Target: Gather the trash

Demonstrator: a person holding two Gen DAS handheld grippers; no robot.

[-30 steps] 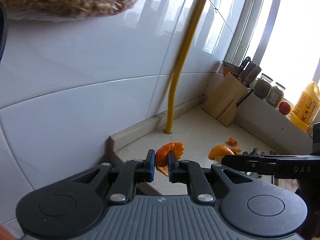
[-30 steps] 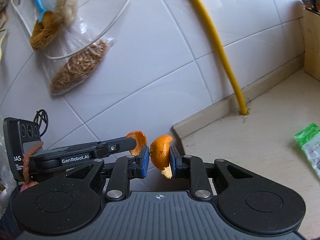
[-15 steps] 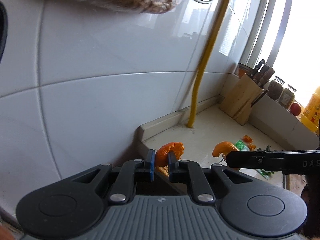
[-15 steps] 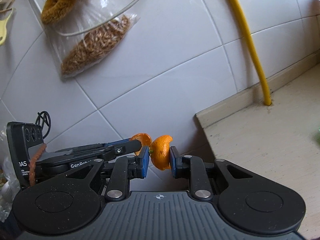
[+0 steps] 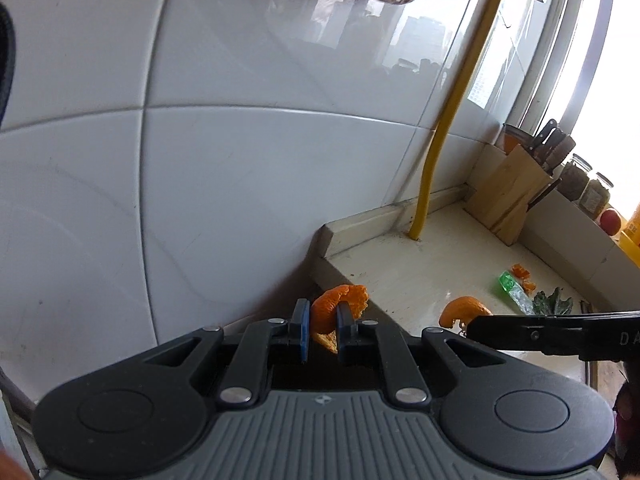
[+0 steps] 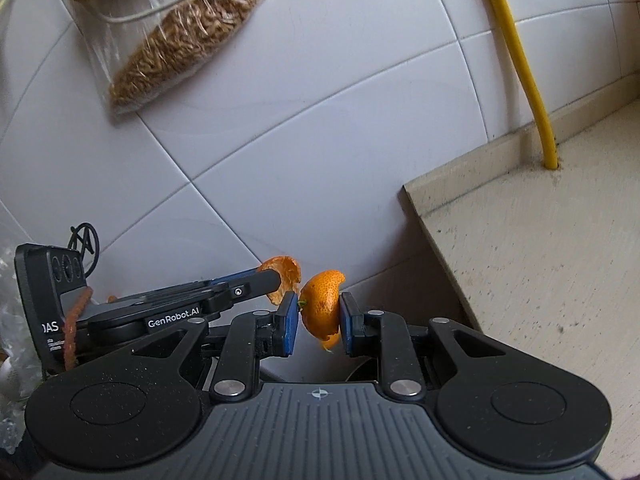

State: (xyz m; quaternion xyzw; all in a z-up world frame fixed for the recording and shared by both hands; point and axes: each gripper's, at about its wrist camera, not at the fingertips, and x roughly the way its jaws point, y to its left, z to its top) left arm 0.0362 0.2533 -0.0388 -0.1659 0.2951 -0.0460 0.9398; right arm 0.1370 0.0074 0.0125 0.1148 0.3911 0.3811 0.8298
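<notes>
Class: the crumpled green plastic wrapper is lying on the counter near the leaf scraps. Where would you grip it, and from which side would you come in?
Grip the crumpled green plastic wrapper across its narrow width, near the middle, coming down from above. It lies flat and elongated on the pale stone counter, so fingers straddling the short axis can probably pinch the raised crinkles. Dark leaf scraps crowd its far end, so stay clear of that end.

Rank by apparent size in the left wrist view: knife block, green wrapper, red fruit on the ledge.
1. Knife block, clearly largest.
2. Green wrapper.
3. Red fruit, partly hidden at the frame edge, so its rank against the wrapper is unsure.
</notes>
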